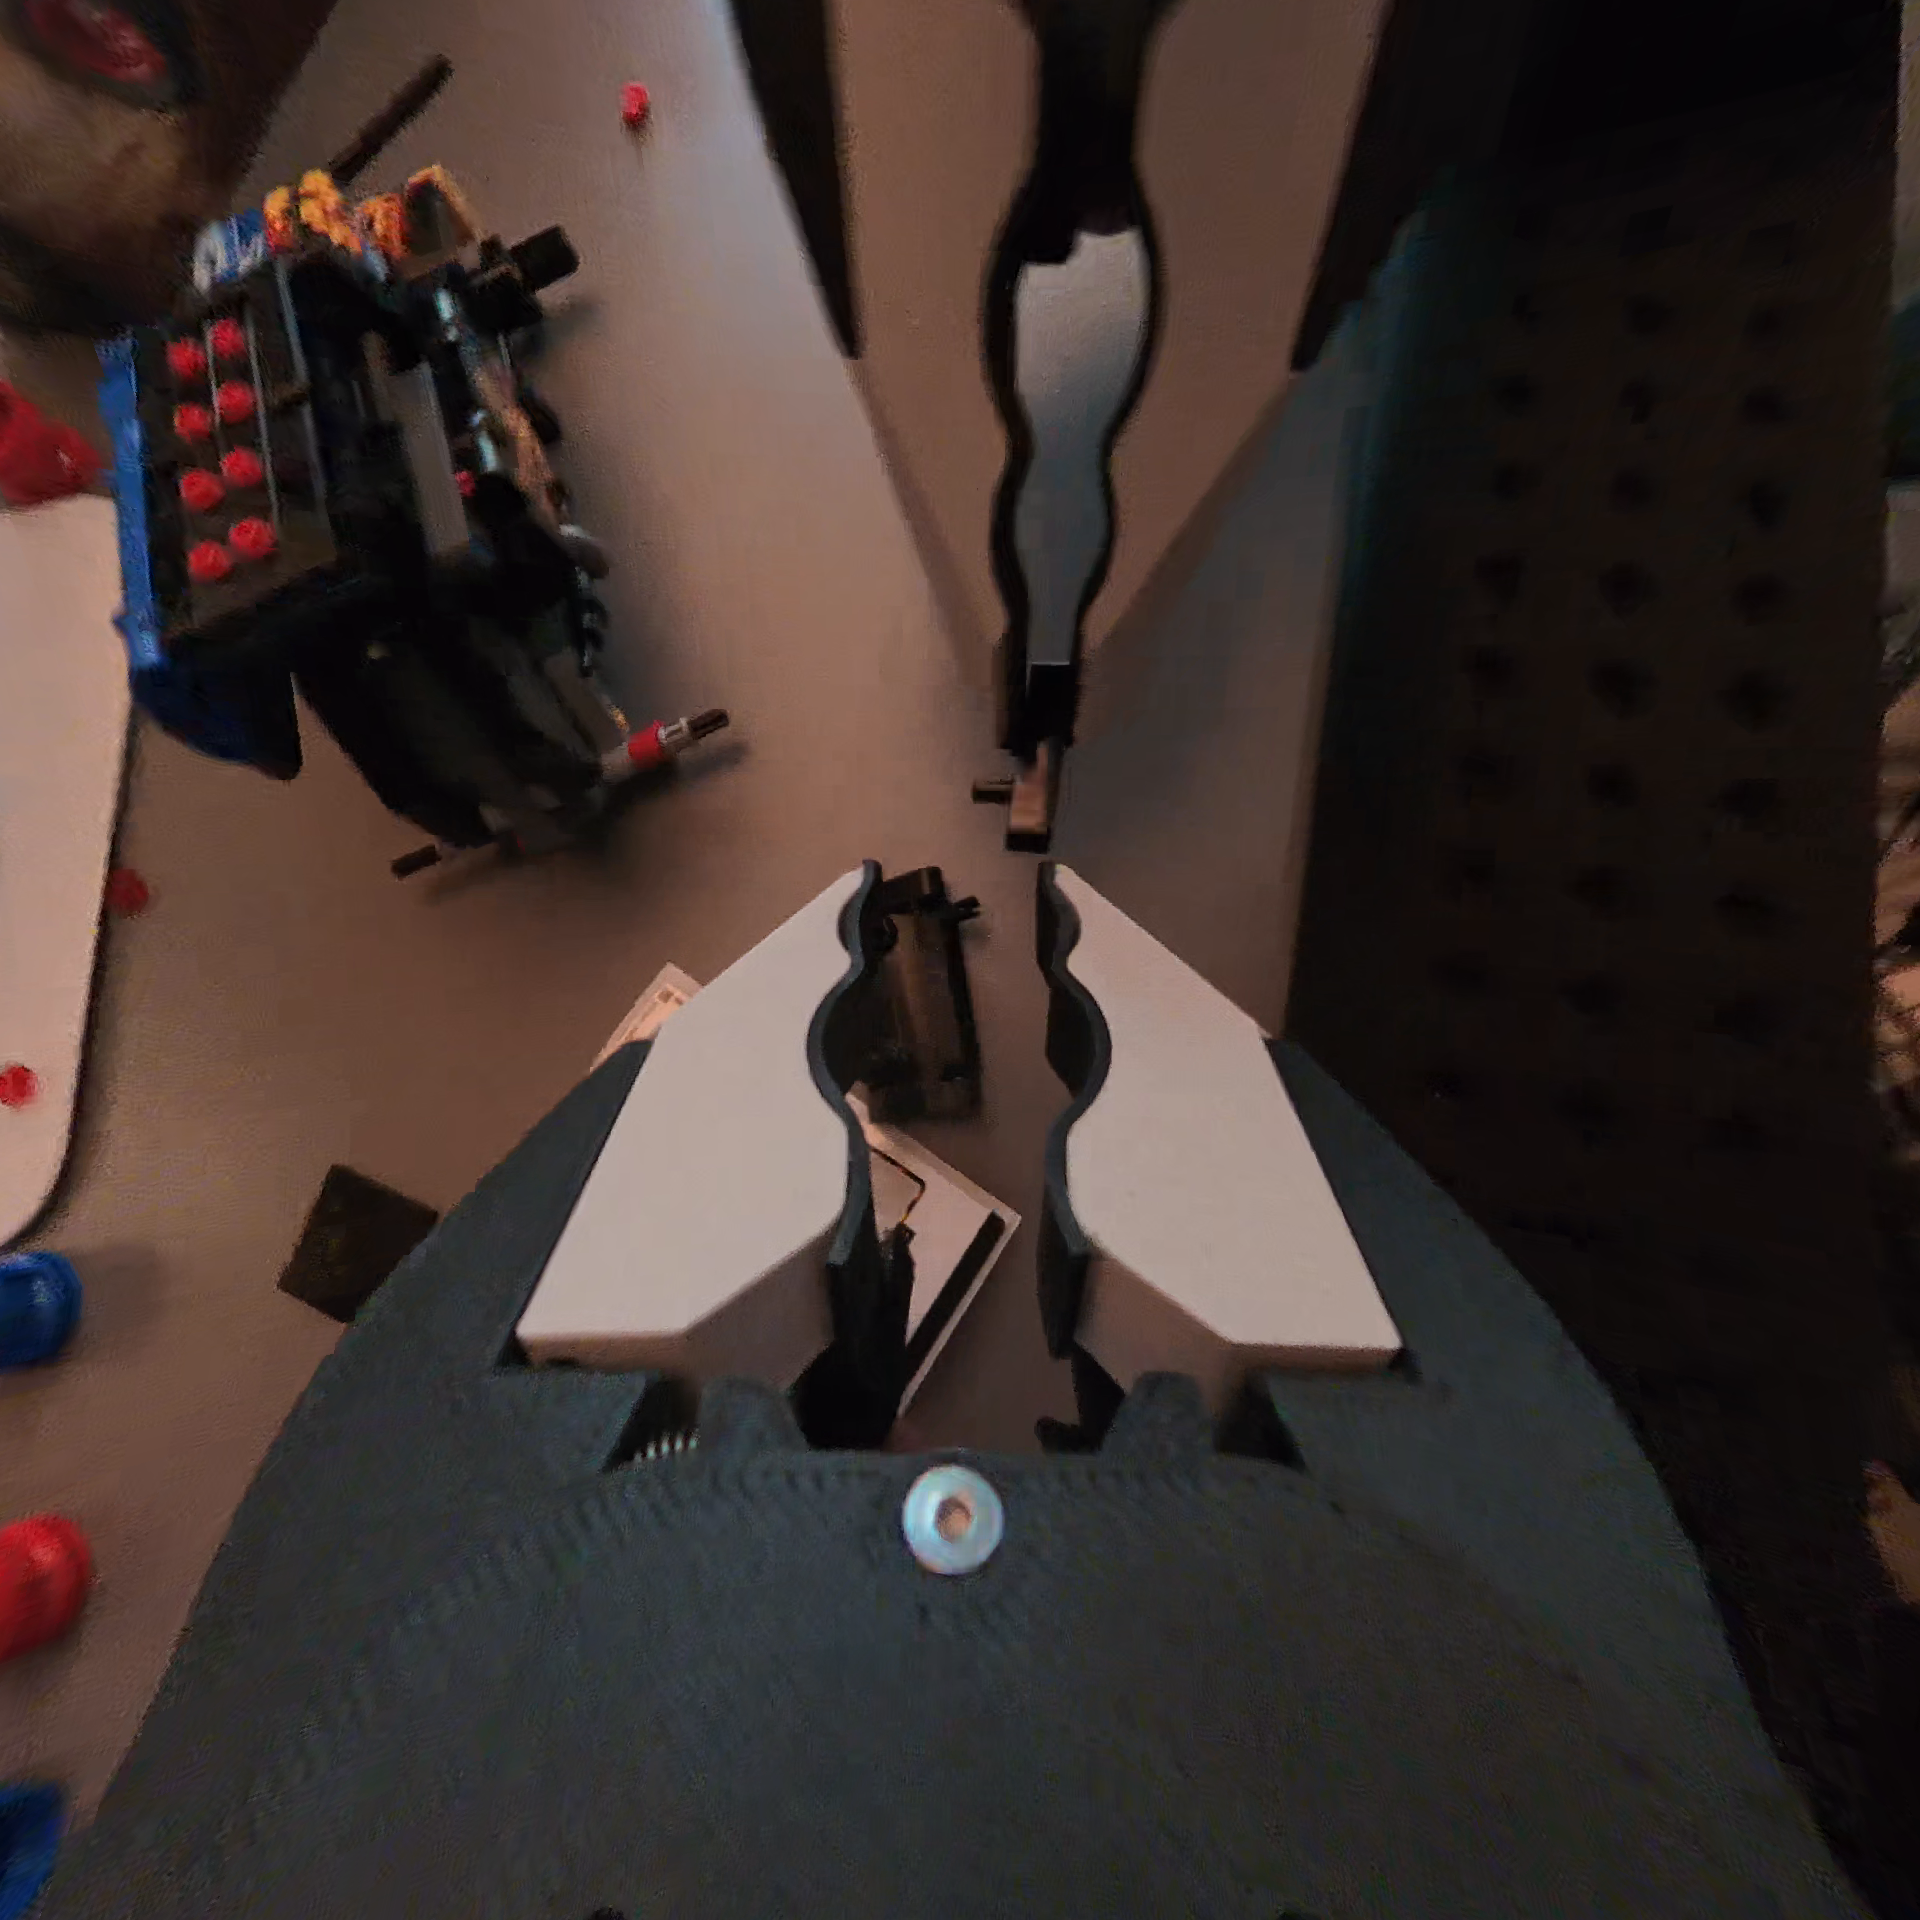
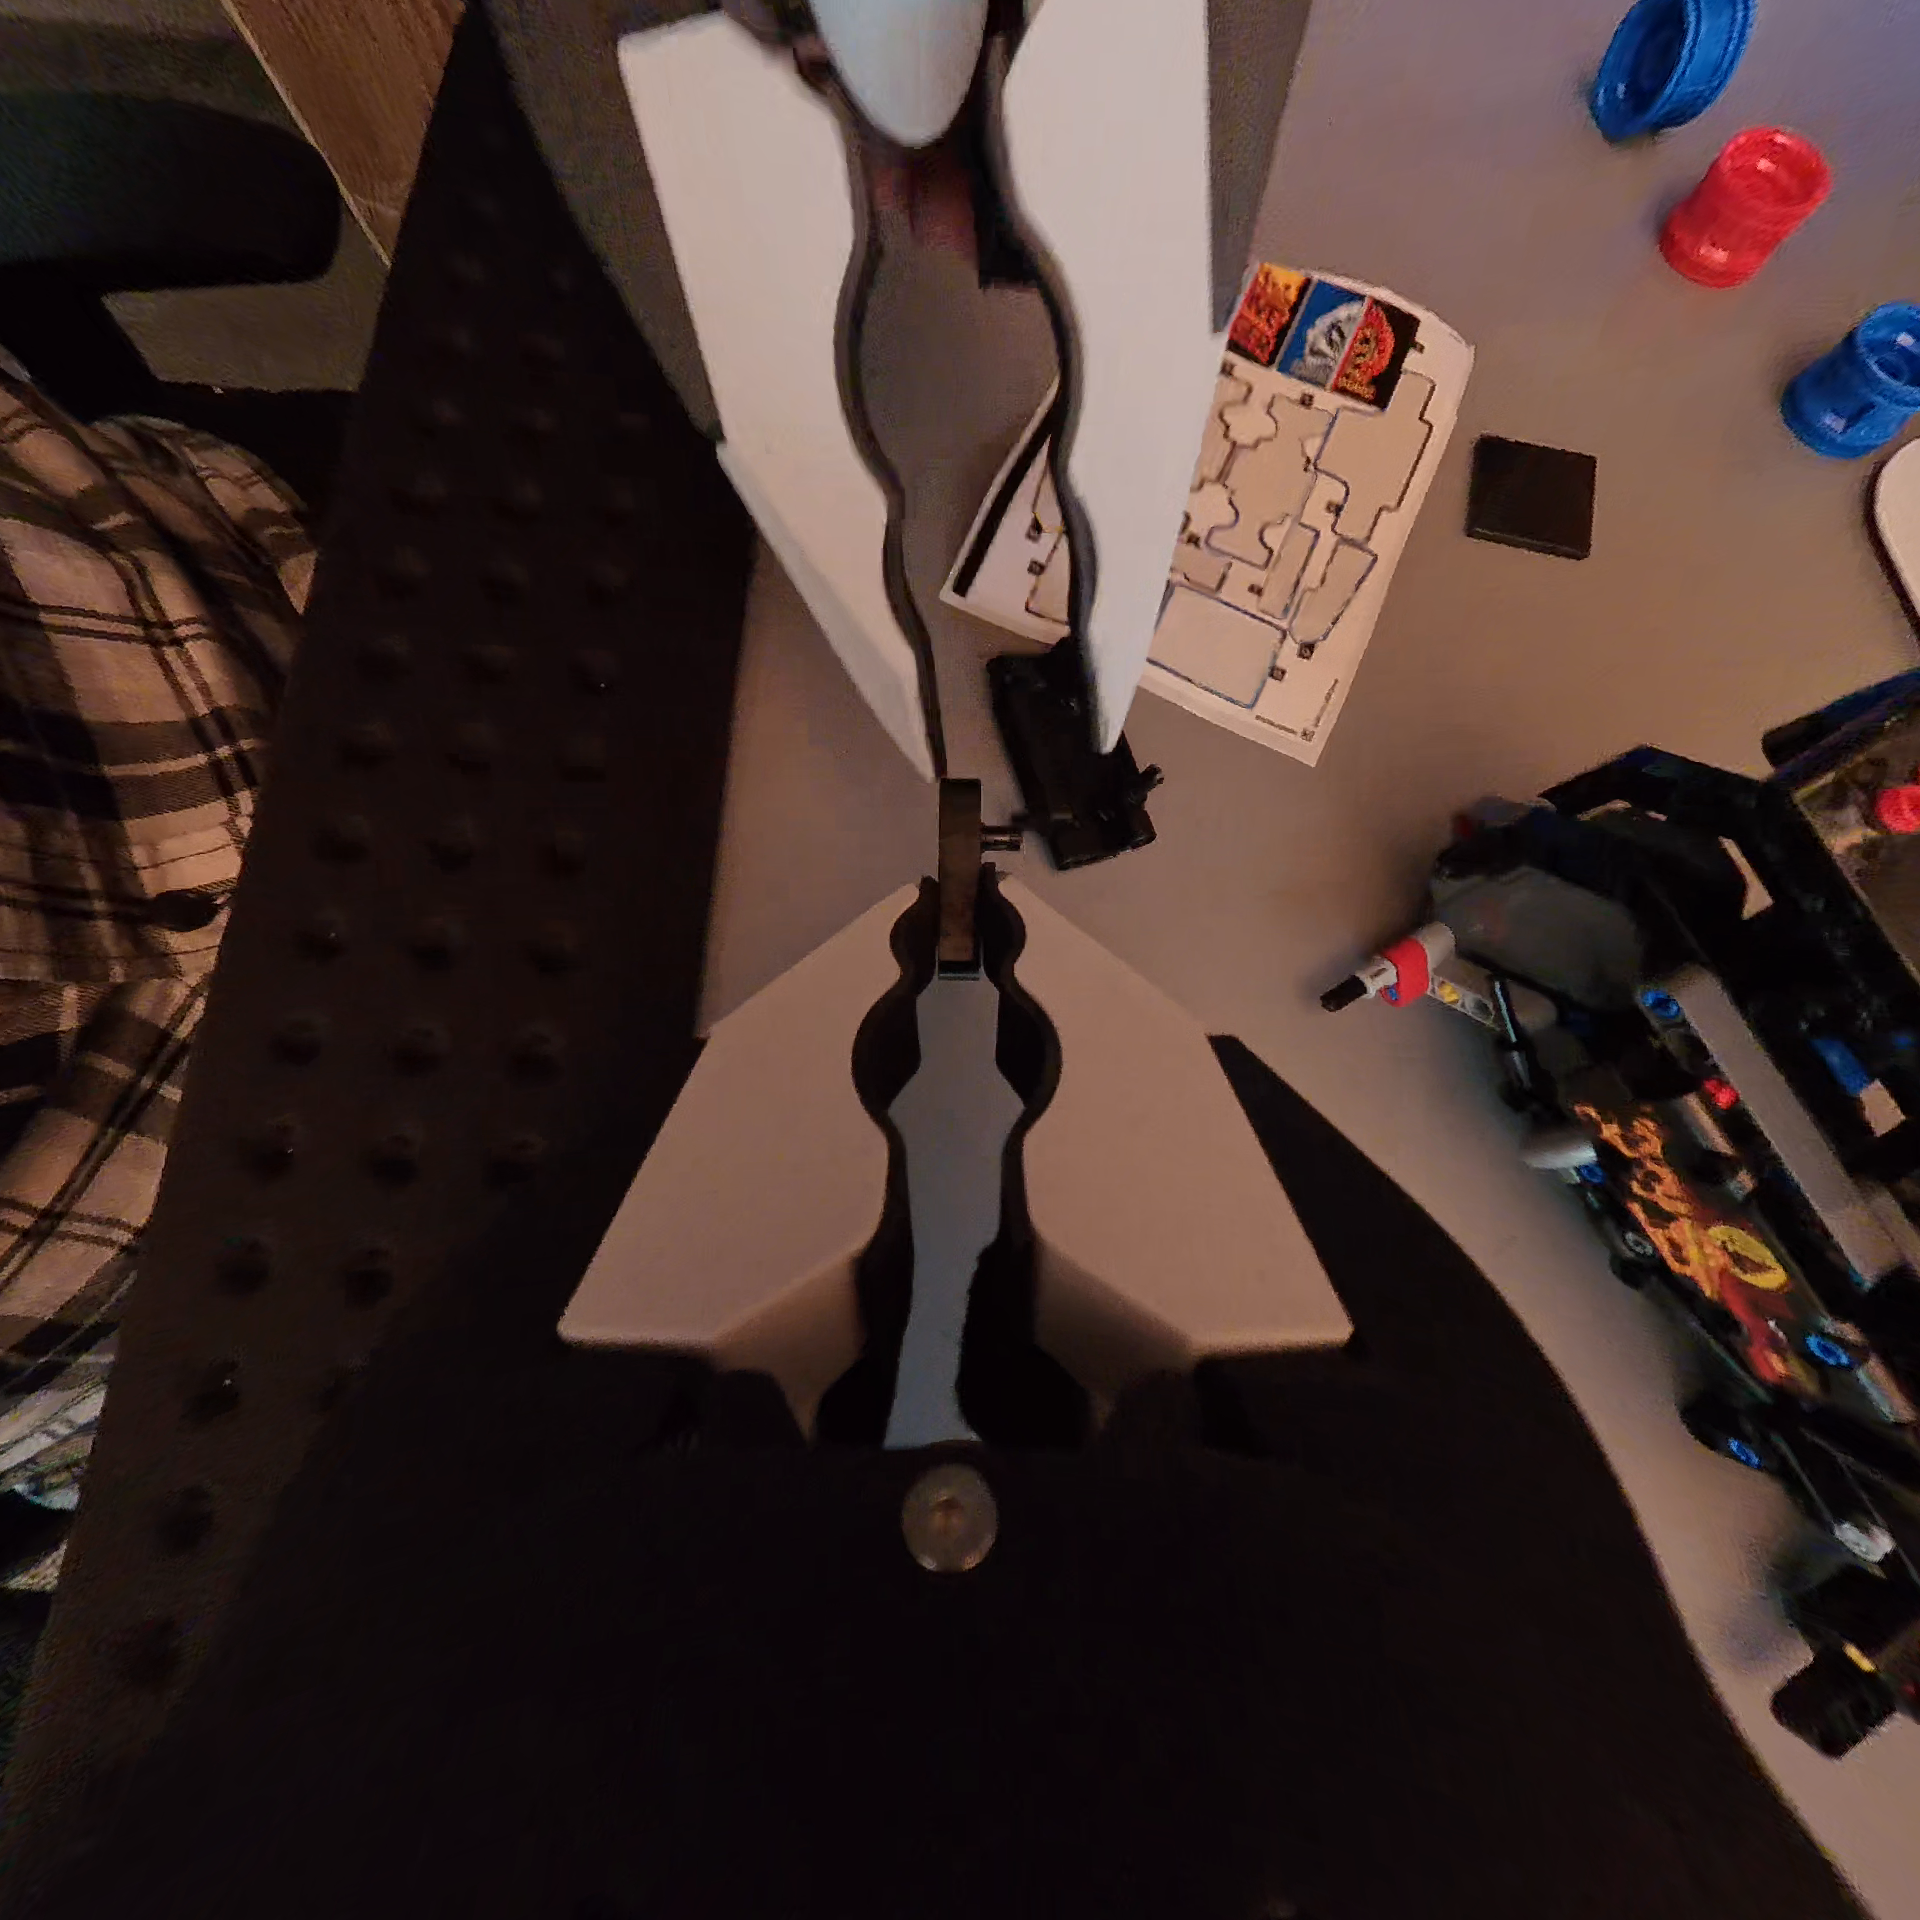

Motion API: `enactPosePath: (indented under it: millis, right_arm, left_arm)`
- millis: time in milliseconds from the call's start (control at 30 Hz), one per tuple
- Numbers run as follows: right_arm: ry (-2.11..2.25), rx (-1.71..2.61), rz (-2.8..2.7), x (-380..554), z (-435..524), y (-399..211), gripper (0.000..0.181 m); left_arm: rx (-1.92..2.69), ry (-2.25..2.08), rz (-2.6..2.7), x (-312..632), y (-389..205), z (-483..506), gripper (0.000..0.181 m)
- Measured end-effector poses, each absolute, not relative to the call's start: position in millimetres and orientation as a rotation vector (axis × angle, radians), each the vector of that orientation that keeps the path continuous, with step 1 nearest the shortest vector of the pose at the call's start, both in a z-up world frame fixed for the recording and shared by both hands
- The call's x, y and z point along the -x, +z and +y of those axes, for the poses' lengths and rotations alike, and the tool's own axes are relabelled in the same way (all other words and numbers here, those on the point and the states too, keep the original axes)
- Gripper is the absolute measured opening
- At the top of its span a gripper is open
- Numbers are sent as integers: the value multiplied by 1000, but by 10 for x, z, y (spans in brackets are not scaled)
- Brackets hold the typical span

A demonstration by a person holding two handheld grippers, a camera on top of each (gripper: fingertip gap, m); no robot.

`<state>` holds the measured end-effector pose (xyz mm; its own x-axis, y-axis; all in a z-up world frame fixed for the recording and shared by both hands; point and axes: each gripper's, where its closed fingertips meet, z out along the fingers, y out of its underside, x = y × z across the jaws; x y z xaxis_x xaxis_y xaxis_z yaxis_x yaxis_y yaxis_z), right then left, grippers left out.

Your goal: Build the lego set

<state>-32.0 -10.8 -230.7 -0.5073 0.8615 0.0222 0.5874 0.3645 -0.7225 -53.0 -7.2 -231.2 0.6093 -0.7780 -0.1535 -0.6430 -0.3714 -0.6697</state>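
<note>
My left gripper (image 1: 951, 883) is open, low over the table, its jaws either side of a small black Lego assembly (image 1: 925, 997) that lies close to its left finger. In the right wrist view this assembly (image 2: 1075, 800) lies partly under the left gripper (image 2: 1023, 743). My right gripper (image 2: 958, 899) is shut on a thin black beam (image 2: 958, 831) with a small pin sticking out toward the assembly, tip to tip with the left gripper. The right gripper (image 1: 1039, 665) and beam (image 1: 1031, 800) also show in the left wrist view. The black Lego car (image 1: 364, 520) with flame stickers lies aside (image 2: 1714, 1143).
A sticker sheet (image 2: 1309, 499) lies under the left gripper. A black square tile (image 2: 1529, 497) sits beside it. Blue (image 2: 1673, 62) and red (image 2: 1745, 203) wheel rims lie beyond. A black dotted mat (image 2: 468, 831) borders the table. A white tray edge (image 1: 52, 831) is at the left. Plaid cloth (image 2: 104, 727) is nearby. My left tips are roughly 15 centimetres from the black square tile (image 2: 1529, 497). It turns up in the left wrist view (image 1: 363, 1249) as well.
</note>
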Motion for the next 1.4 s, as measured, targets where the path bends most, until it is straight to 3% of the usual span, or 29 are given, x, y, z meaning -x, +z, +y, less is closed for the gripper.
enactPosePath:
  millis: [167, 367, 500, 700, 900, 1100, 1233, 1400]
  right_arm:
    - [1098, 1294, -2157, 370, -163, -2201, 5]
    - [1334, 1385, -2060, 376, -169, -2070, 0]
    - [1248, 1462, -2067, 287, -22, -2184, 0]
    - [854, 1593, -1993, -95, 546, -2249, 24]
    - [664, 1771, -1956, -479, 888, -2479, 28]
    - [695, 1875, -1921, -317, 815, -2686, 31]
    - [656, 1886, -1899, -251, 840, -2701, 8]
    - [722, 1819, -1967, -197, 668, -2691, 5]
  left_arm:
    - [1980, -14, 1276, 490, -2348, -115, 16]
    - [1774, 133, 1319, 433, -2187, -119, 19]
    - [1847, 201, 1348, 573, -2331, -138, 15]
    - [2095, 158, 1208, 1013, -2483, -157, 41]
    - [2244, -65, 1063, 917, -2620, -189, 31]
    - [2224, -207, 1057, 499, -2632, -271, 44]
    - [2206, -148, 1013, 604, -2576, -192, 47]
    - [2153, -76, 972, 695, -2456, -71, 54]
